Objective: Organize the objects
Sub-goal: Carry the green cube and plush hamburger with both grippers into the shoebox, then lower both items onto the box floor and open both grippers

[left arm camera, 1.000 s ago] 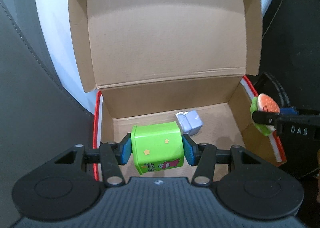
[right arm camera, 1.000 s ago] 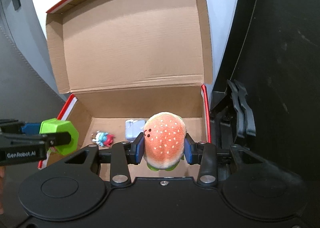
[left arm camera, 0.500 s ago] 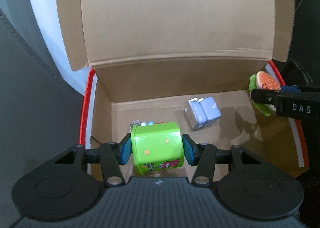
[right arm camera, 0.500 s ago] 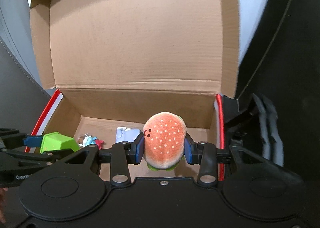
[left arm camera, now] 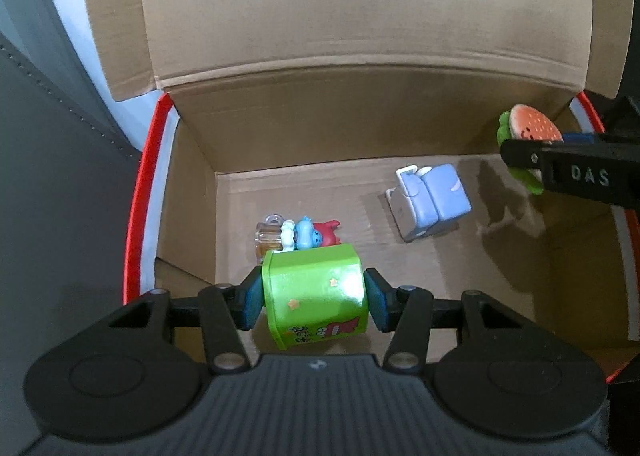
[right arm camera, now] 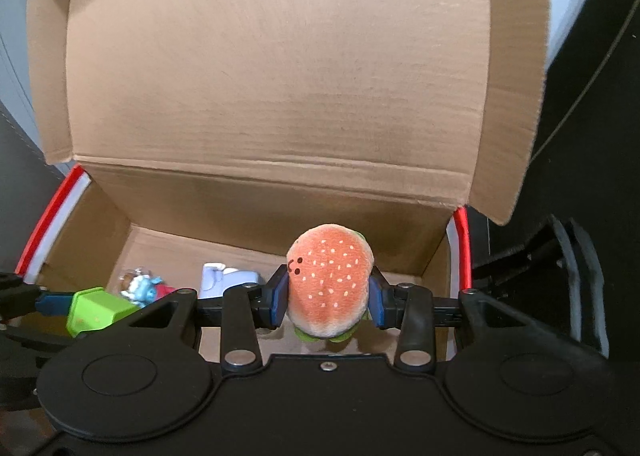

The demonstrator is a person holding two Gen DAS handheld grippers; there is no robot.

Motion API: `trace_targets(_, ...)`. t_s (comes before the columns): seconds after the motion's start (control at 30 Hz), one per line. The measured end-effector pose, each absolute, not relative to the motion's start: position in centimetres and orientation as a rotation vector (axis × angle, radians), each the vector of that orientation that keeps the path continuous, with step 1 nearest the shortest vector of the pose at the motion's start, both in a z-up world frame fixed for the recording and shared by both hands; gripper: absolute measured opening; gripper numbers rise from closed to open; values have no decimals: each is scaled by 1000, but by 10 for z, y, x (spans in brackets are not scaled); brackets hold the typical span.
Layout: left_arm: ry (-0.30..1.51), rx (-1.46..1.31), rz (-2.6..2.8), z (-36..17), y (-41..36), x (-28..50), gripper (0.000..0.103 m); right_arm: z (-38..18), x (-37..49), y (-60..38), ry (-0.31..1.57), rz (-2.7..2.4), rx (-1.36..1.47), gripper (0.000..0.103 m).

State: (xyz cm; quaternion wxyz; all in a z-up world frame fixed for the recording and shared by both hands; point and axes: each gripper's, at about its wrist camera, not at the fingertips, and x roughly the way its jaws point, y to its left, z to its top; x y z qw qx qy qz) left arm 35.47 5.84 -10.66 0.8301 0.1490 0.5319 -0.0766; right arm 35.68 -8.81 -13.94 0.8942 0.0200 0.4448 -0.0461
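Landmark: open cardboard box (left arm camera: 188, 192), lid up at the back, red-edged side walls.

Left side of box. Left gripper (left arm camera: 314, 298) over the near-left floor, fingers (left arm camera: 250, 302) closed on the two flat sides of a green tin (left arm camera: 314, 296). Tin looks rigid and glossy, with stickers and print on its faces. Judged light but slick; the flat-side hold across the middle suits it, and a grip near a corner edge could slip. Cannot tell whether its base touches the box floor or hangs just above.

Just behind the tin, toward the back wall: a cluster of small figures (left arm camera: 306, 234), white, blue and red, with a clear piece at the left end. Small and probably brittle at the thin parts. Tin sits very near them; setting it down could nudge them.

Centre-right of box floor: pale blue clip-like item (left arm camera: 434, 204), lying tilted, apart from the figures.

Right side of box. Right gripper (right arm camera: 328, 298) holds a plush burger (right arm camera: 330, 286) above the near-right floor, close to the right wall. Fingers (right arm camera: 378, 302) pressed into its sides, bun bulging above them. Soft, light, not fragile; squeezes rather than slips, so a mid-body pinch is fine. It will likely spring back and may roll on release.

Judgement: both items are over the box and not yet released.
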Motion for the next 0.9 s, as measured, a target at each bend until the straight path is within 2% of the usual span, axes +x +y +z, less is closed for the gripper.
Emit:
trace_targets(0.67,1166,353,-135,-133,57,365,52,-181,383,-77,1047,-75,-82,40)
trace_targets(0.9,1175,347,-137,-132,57,366,55,-192,388,-70,1063,-79,-131,44)
